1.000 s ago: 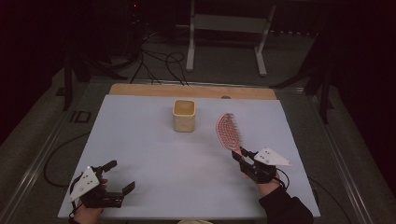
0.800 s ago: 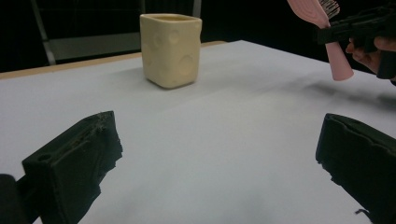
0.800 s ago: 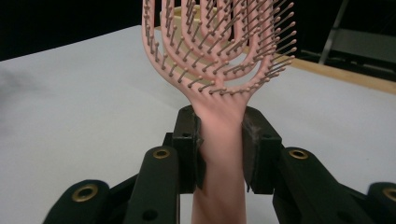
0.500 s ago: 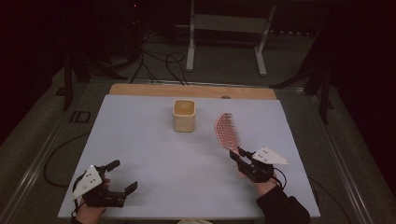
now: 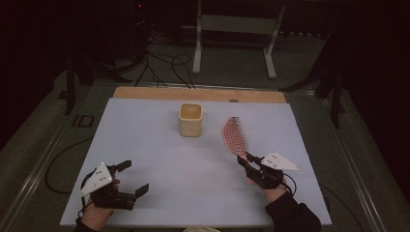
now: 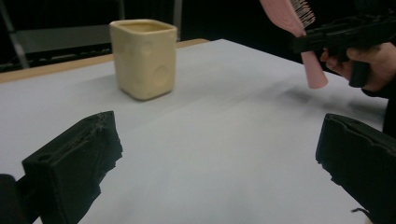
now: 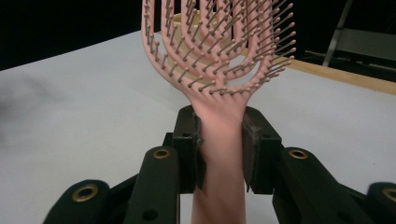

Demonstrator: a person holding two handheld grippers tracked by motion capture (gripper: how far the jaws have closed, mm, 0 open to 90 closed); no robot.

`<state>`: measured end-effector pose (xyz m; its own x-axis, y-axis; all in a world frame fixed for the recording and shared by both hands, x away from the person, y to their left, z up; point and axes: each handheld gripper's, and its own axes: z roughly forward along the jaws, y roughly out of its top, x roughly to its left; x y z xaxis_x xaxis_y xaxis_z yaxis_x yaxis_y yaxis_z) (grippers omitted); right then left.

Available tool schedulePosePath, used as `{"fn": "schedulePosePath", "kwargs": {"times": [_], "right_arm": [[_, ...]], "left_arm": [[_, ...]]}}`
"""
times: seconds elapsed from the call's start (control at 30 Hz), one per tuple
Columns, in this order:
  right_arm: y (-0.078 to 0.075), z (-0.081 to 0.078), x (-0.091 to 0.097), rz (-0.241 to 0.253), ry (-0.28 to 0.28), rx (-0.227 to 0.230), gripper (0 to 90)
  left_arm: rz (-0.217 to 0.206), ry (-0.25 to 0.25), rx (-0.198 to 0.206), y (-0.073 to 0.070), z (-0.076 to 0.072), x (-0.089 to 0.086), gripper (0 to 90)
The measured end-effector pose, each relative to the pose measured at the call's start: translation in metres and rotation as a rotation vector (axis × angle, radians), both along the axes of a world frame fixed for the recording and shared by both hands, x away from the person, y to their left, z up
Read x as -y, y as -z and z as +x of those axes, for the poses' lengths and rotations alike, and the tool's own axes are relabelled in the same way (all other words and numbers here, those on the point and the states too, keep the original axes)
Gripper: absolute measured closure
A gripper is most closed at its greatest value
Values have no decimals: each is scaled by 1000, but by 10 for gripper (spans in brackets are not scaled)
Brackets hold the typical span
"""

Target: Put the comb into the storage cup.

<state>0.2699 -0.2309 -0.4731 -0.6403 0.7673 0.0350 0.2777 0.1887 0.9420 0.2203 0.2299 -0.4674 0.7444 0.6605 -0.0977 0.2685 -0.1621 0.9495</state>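
The right gripper, at the lower right of the high view, is clenching its jaws on the handle of the pink hairbrush, with the brush head tilting up and away toward the middle of the frame. In the right gripper view the two pads are pressing on either side of the handle just below the bristled head, and the brush is standing clear of the counter. The left gripper is sitting at the lower left of the high view with its jaws spread wide and nothing between them. A cream square cup is standing upright just above the centre, near the brush head but apart from it
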Motion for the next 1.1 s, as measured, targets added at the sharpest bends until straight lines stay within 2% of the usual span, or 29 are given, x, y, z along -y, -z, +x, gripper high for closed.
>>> {"fn": "schedulePosePath", "kwargs": {"times": [0.17,0.37,0.43,0.47,0.5,0.57,0.6,0.63,0.67,0.77,1.1], "right_arm": [[0,0,0,1,0,2,704],[-1,0,0,5,-2,6,704],[-1,0,1,9,-4,0,704],[-1,1,1,9,2,3,704],[-1,1,1,9,2,3,704],[-1,1,1,8,4,3,704],[-1,1,2,10,0,-1,704],[-1,1,2,10,0,-1,704],[-1,1,2,8,1,3,704],[-1,1,1,10,0,4,704],[-1,1,1,13,0,0,704]], "left_arm": [[9,25,-9,-7,6,6,1],[15,47,-39,-18,17,15,1],[9,54,-52,-21,22,18,1],[2,64,-73,-25,26,21,1],[2,64,-73,-25,26,21,1],[13,67,-78,-29,29,26,1],[35,65,-70,-33,32,30,1],[35,65,-70,-33,32,30,1],[53,69,-73,-36,34,35,1],[61,72,-72,-40,36,39,1],[76,69,-117,-49,51,62,1]]}}
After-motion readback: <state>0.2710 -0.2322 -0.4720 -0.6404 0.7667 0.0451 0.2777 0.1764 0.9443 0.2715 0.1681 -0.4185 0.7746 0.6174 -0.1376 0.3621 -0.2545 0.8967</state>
